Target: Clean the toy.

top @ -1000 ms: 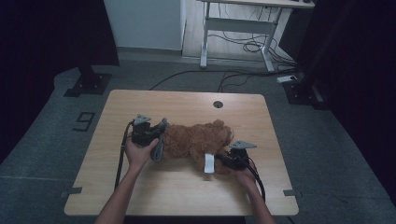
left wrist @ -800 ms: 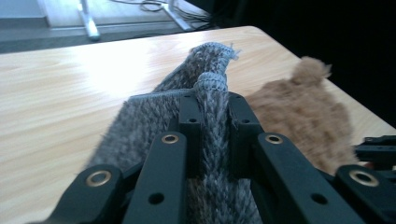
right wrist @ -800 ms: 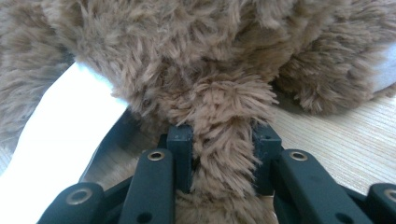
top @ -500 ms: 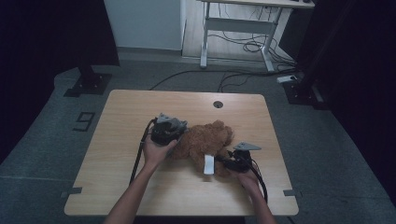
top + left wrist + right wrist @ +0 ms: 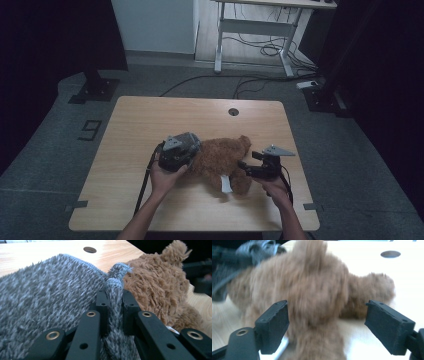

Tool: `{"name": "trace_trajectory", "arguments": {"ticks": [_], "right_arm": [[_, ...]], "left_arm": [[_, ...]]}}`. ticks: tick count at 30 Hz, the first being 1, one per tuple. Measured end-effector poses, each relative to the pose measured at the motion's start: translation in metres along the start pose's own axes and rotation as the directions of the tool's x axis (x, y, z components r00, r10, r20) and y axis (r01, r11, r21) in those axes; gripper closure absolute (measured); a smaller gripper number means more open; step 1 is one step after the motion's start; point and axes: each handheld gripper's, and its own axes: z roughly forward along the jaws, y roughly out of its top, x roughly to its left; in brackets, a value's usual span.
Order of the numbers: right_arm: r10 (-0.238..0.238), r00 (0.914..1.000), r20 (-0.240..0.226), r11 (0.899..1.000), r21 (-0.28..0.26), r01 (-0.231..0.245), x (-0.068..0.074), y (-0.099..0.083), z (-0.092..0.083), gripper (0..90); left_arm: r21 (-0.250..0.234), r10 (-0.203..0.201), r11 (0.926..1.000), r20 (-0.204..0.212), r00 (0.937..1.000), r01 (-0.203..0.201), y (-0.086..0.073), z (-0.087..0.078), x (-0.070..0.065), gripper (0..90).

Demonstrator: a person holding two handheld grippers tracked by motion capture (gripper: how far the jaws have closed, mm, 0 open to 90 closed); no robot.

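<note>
The left tongs (image 5: 112, 302) pinch a fold of grey knitted cloth (image 5: 50, 290) over the rear of the brown teddy bear (image 5: 220, 160), which lies mid-table (image 5: 150, 115). The right tongs (image 5: 325, 325), jaws just opened wide, grip nothing, bear ahead.

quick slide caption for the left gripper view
Left gripper pinches a fold of grey knit cloth beside the brown teddy bear.

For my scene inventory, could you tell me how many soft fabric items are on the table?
2: a brown teddy bear lying mid-table, and a grey knitted cloth at its left side, pinched by the left gripper. Nothing else seems hidden.
</note>
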Motion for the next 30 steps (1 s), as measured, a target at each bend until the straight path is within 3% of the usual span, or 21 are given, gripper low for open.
{"name": "trace_trajectory", "arguments": {"ticks": [5, 6, 8, 12, 16, 19, 22, 24, 30], "right_arm": [[-0.018, 0.9998, -0.011, 0.998, 0.061, 0.019, 0.005, 0.021, 0.028, 14.7], [-0.017, 0.9997, -0.02, 0.997, 0.076, 0.019, 0.006, 0.023, 0.032, 17.6], [-0.027, 0.998, -0.057, 0.996, 0.082, 0.031, 0.008, 0.023, 0.038, 35.8], [-0.07, 0.9944, -0.079, 0.991, 0.107, 0.078, 0.014, 0.013, 0.039, 55.2], [-0.081, 0.9931, -0.084, 0.992, 0.085, 0.089, 0.02, -0.003, 0.031, 61.9], [-0.101, 0.992, -0.077, 0.993, 0.057, 0.105, 0.025, -0.015, 0.027, 64.6], [-0.12, 0.9909, -0.062, 0.992, 0.029, 0.122, 0.031, -0.024, 0.025, 65.2], [-0.128, 0.9908, -0.044, 0.992, 0.013, 0.129, 0.035, -0.027, 0.024, 65.3], [-0.157, 0.9871, -0.028, 0.987, -0.024, 0.157, 0.04, -0.035, 0.021, 65.5]], "left_arm": [[-0.01, 0.006, 0.9999, 0.001, 1.0, -0.006, -0.007, -0.004, -0.003, 78.7], [-0.013, 0.007, 0.9999, -0.002, 1.0, -0.007, -0.008, -0.004, -0.003, 78.7], [-0.016, 0.001, 0.9999, -0.002, 1.0, -0.001, -0.011, -0.005, -0.002, 78.6], [-0.02, -0.019, 0.9996, 0.016, 0.9997, 0.019, -0.015, -0.008, 0.0, 78.6], [-0.033, -0.034, 0.9988, 0.025, 0.9991, 0.035, -0.015, -0.012, -0.004, 78.6], [-0.037, -0.031, 0.9988, 0.009, 0.9995, 0.031, -0.005, -0.013, -0.01, 78.7], [-0.044, -0.006, 0.999, 0.001, 1.0, 0.006, 0.015, -0.006, -0.023, 78.7], [-0.044, 0.011, 0.999, 0.022, 0.9997, -0.01, 0.029, 0.004, -0.036, 78.5], [0.021, 0.104, 0.9942, 0.085, 0.991, -0.106, 0.055, 0.053, -0.09, 78.5]]}}
